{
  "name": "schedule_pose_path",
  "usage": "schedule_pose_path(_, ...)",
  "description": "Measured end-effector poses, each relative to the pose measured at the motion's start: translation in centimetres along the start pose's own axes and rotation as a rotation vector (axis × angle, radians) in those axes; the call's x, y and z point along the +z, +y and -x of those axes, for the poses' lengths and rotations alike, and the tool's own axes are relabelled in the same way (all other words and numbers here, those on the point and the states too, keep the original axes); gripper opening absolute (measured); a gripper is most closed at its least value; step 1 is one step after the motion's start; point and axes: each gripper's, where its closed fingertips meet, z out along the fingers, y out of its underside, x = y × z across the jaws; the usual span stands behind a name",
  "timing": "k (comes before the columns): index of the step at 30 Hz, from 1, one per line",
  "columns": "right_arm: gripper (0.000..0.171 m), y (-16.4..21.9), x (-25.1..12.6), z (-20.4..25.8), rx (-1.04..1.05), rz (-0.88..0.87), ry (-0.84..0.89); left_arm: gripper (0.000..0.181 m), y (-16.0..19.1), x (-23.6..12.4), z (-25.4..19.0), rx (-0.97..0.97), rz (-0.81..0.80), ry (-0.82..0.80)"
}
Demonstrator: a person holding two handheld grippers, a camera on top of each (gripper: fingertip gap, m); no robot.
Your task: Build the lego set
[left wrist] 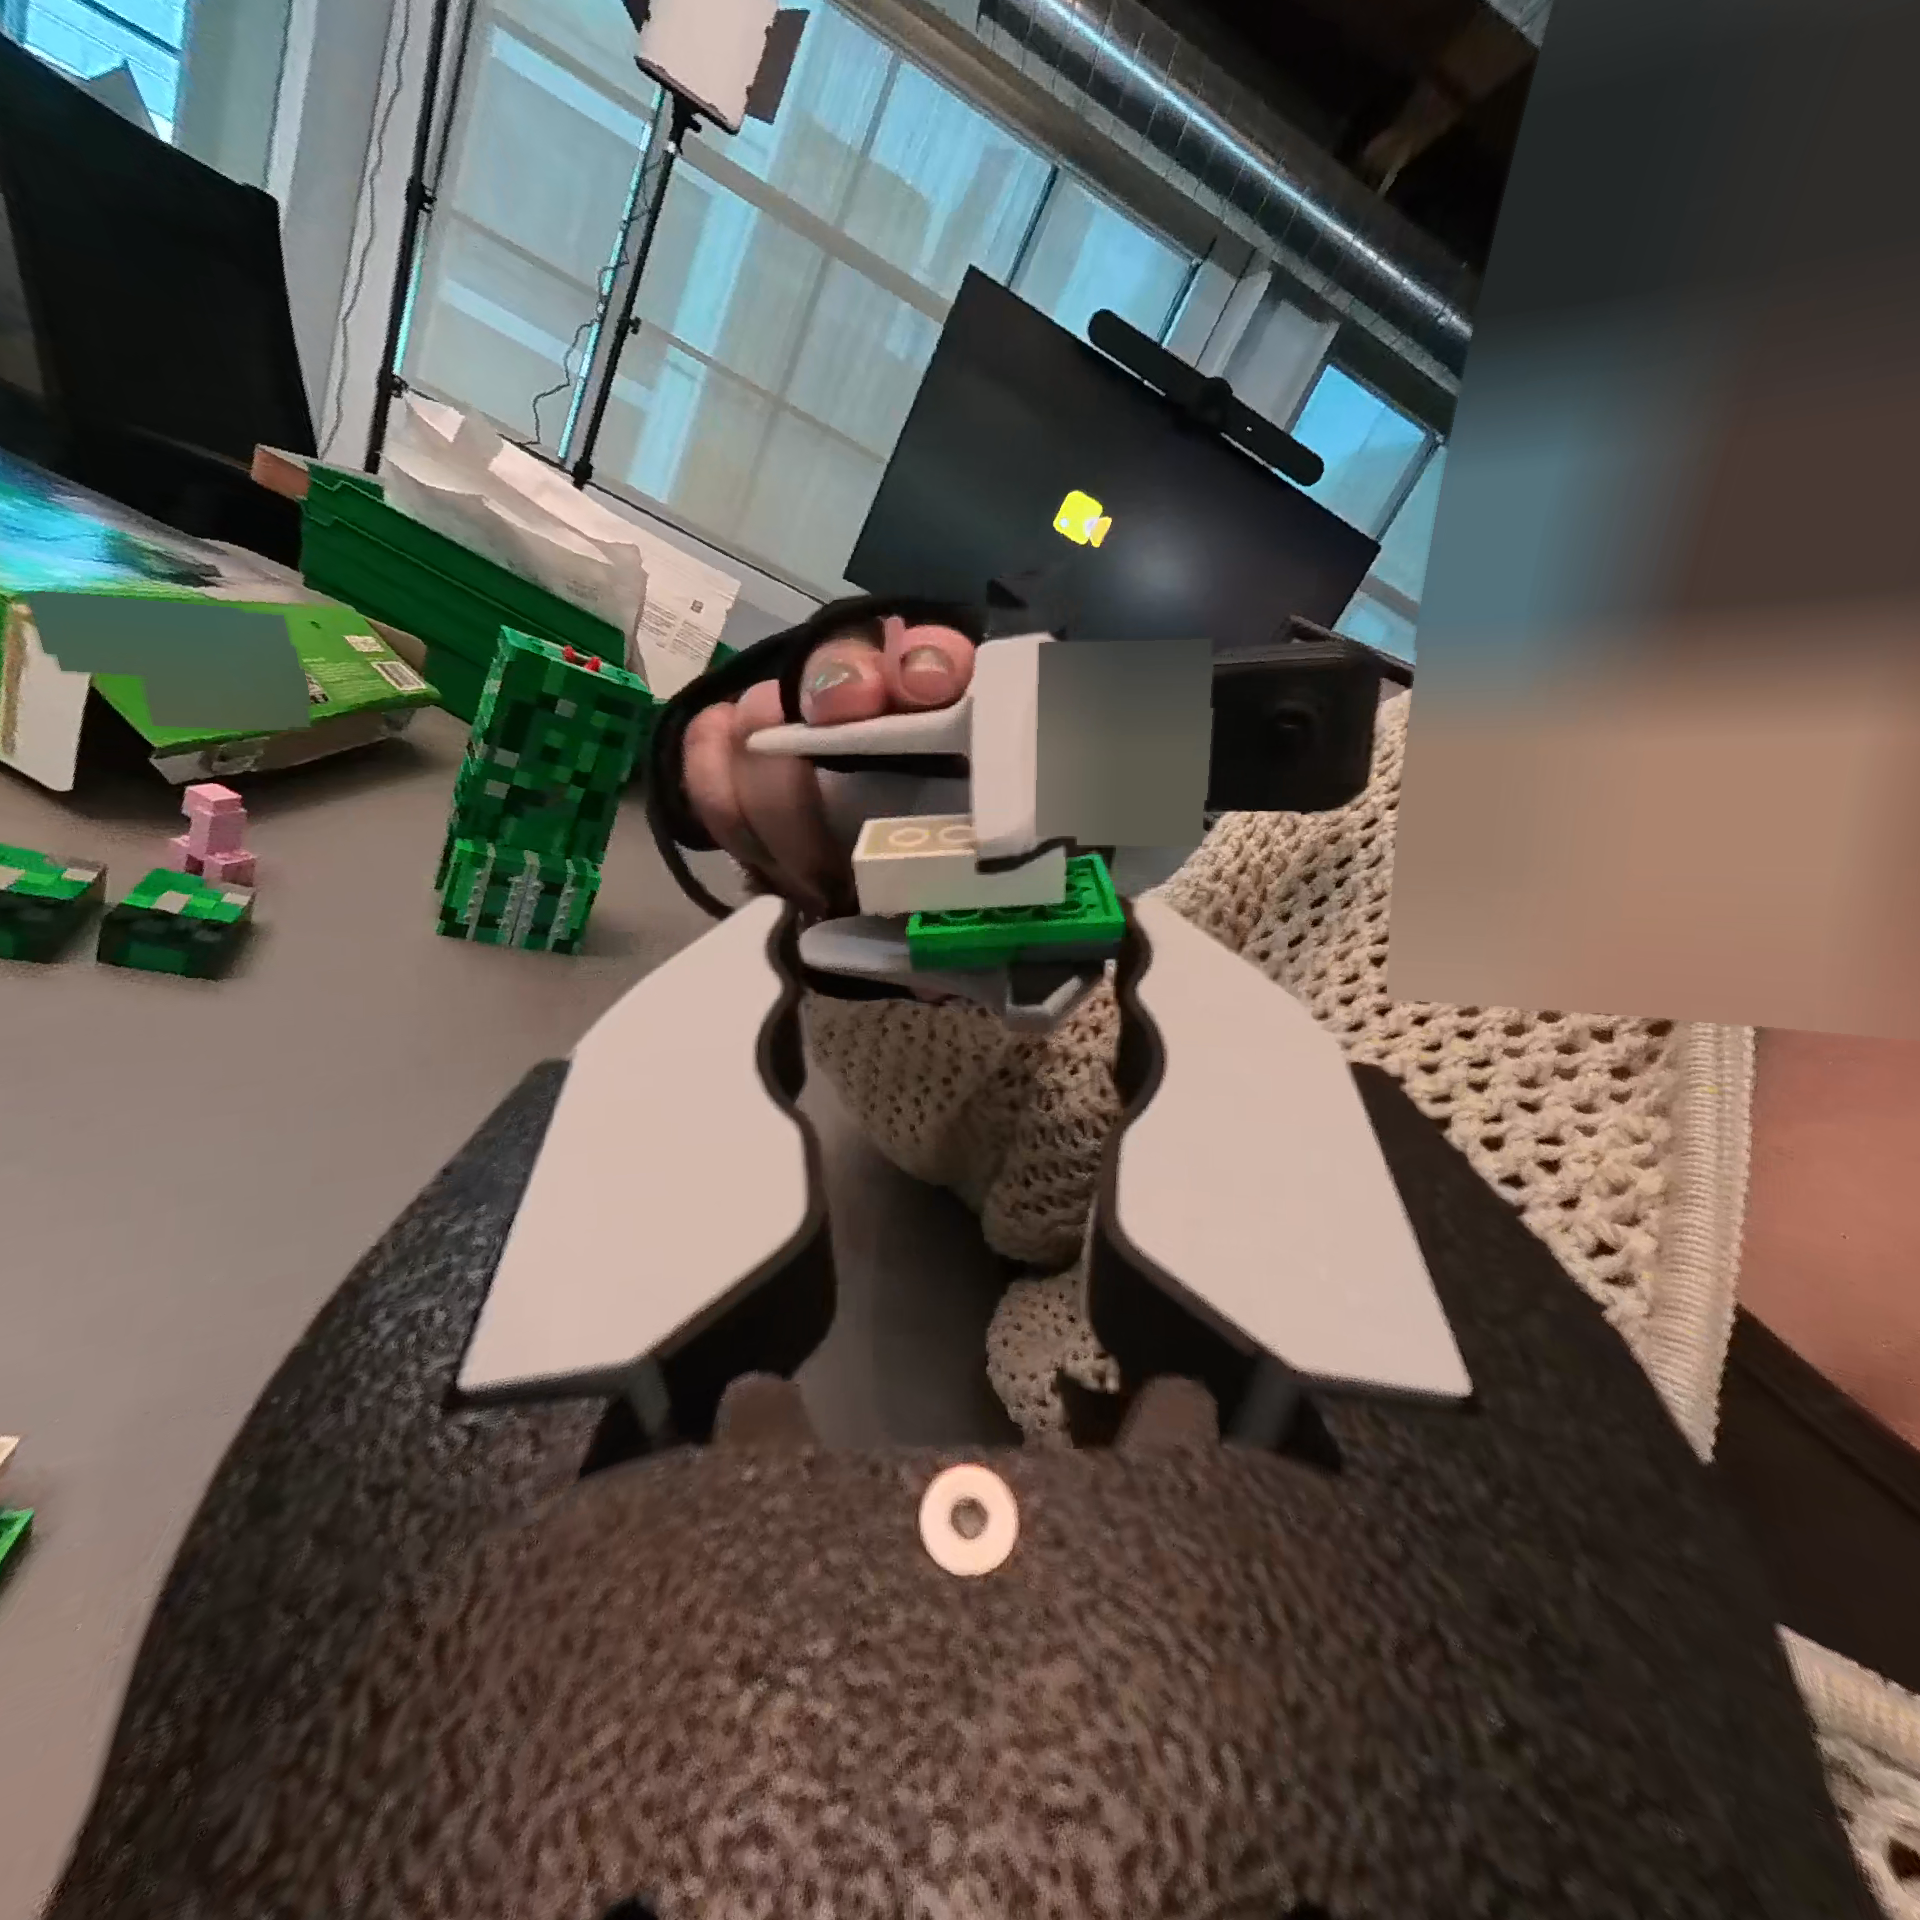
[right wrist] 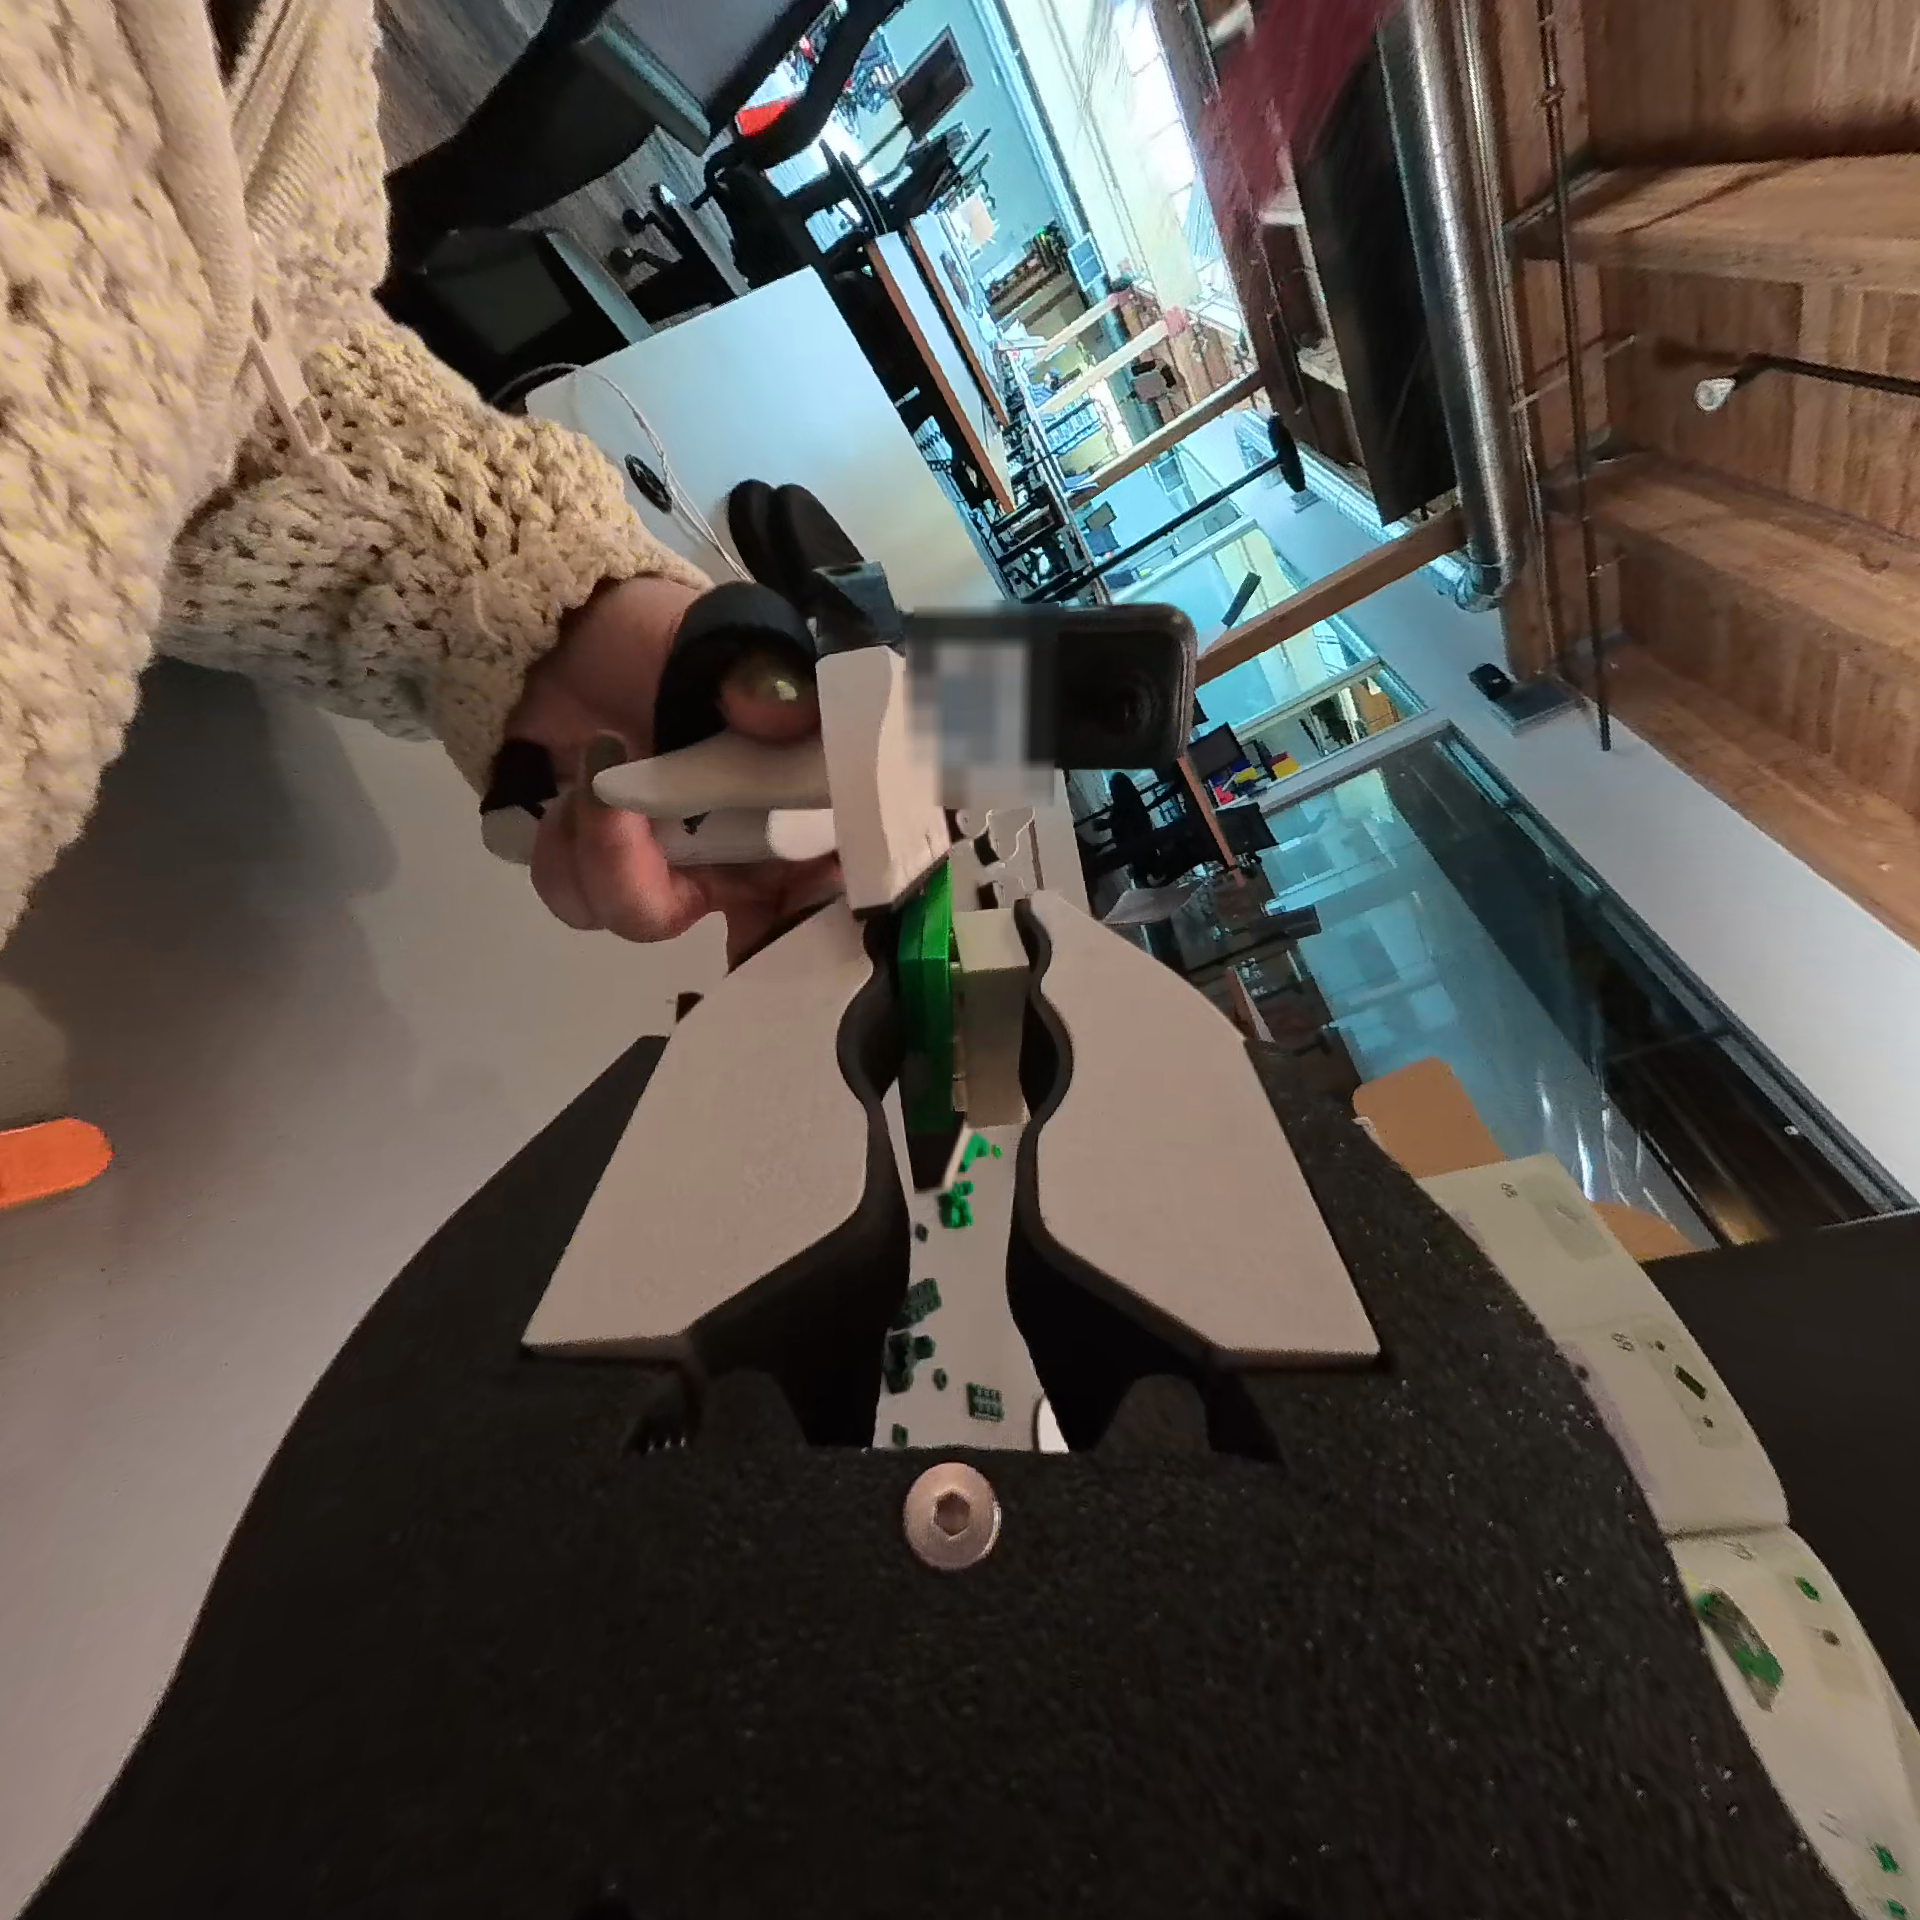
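My right gripper [right wrist: 956,930] is shut on a green plate [right wrist: 925,987] with a white brick [right wrist: 992,1008] pressed against it, held in the air. In the left wrist view the right gripper [left wrist: 971,888] pinches this pair from above and below: the white brick [left wrist: 940,868] sits on the green plate [left wrist: 1013,920]. My left gripper [left wrist: 958,914] is open, its fingertips either side of the held pair; the right tip is close to the plate's end, the left tip stands clear. The left gripper [right wrist: 1003,852] shows just beyond the pair in the right wrist view.
On the grey table stand a tall green blocky build [left wrist: 540,790], a pink figure [left wrist: 213,826], two small green builds [left wrist: 177,920] and an opened green box [left wrist: 239,675]. Loose green pieces [right wrist: 935,1299] lie below. An orange tool [right wrist: 47,1158] lies at left. Knitted sleeves [left wrist: 1455,1091] are close. Both grippers' tips are close together, under 4 cm apart. The pink figure [left wrist: 213,826] is about 35 cm from my left fingertips.
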Motion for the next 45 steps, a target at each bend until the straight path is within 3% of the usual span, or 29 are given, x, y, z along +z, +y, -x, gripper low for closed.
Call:
schedule_pose_path(2,0.018,0.1,0.0,0.1,0.007,-0.003,-0.011,0.045,0.2,0.0,-0.3,0.002,0.017,0.007)
schedule_pose_path(14,0.019,0.9,0.3,-0.5,0.069,0.044,0.028,0.044,-0.4,-0.2,0.6,-0.069,-0.060,-0.003)
schedule_pose_path(19,0.030,1.1,-0.3,-1.5,0.148,0.037,0.062,0.044,-1.0,-0.9,1.0,-0.084,-0.095,-0.010)
schedule_pose_path(24,0.020,1.1,-0.3,-0.9,0.133,0.054,0.015,0.044,-0.9,-1.0,1.1,-0.092,-0.080,-0.010)
schedule_pose_path(40,0.018,1.6,-0.6,0.2,0.152,0.115,-0.075,0.045,0.0,-0.9,1.2,-0.132,-0.060,0.013)
schedule_pose_path(45,0.018,1.6,-0.6,-0.9,0.250,0.045,0.005,0.048,-1.0,-1.1,1.7,-0.042,-0.084,-0.075)
